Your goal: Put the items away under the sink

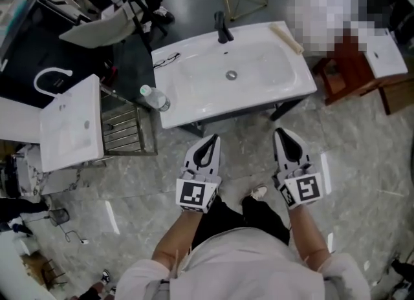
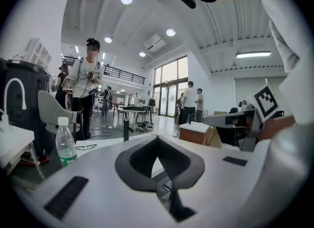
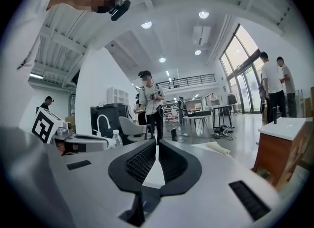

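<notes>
A white sink vanity (image 1: 194, 108) with a black faucet (image 1: 223, 28) stands just ahead of me. On its left corner stands a clear water bottle (image 1: 155, 98) (image 2: 65, 143), with a pair of glasses (image 1: 166, 59) behind it. A beige rolled cloth (image 1: 286, 37) (image 3: 218, 147) lies at the back right rim. My left gripper (image 1: 211, 138) (image 2: 158, 138) and right gripper (image 1: 279, 132) (image 3: 157, 144) hover side by side before the vanity's front edge. They point roughly level. Both are shut with nothing between the jaws.
A second white basin (image 1: 71, 127) sits at the left over a metal rack (image 1: 126, 130). A wooden cabinet (image 1: 349, 72) stands to the right of the vanity. People stand beyond the sink (image 2: 84, 89), near a grey chair (image 1: 103, 30).
</notes>
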The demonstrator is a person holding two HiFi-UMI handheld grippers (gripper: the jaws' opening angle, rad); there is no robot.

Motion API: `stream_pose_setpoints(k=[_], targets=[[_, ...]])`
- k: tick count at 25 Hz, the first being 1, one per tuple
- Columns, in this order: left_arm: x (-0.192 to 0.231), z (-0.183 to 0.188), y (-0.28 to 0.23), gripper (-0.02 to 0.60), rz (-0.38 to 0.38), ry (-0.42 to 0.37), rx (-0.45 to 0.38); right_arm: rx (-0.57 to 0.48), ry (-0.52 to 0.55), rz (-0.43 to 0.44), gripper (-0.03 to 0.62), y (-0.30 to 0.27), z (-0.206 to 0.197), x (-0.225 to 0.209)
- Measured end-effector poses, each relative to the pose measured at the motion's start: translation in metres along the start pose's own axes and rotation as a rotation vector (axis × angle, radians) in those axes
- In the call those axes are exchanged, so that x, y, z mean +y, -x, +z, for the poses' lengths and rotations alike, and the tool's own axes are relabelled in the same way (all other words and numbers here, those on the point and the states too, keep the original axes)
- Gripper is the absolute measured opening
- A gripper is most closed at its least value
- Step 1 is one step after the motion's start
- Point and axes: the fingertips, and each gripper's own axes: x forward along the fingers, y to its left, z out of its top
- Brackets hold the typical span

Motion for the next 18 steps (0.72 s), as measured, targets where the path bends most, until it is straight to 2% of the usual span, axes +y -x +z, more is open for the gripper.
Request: stream_pose_setpoints(k=[9, 18], targets=[[-0.012, 0.040, 0.012, 0.003, 0.010, -0.025, -0.062, -0.045, 0.012, 0.088, 0.044, 0.000, 0.036, 0.025], [-0.012, 0.059, 0.026, 0.003, 0.012, -0.055, -0.100, -0.102, 0.033, 0.111, 0.044, 0.005, 0.065, 0.036]])
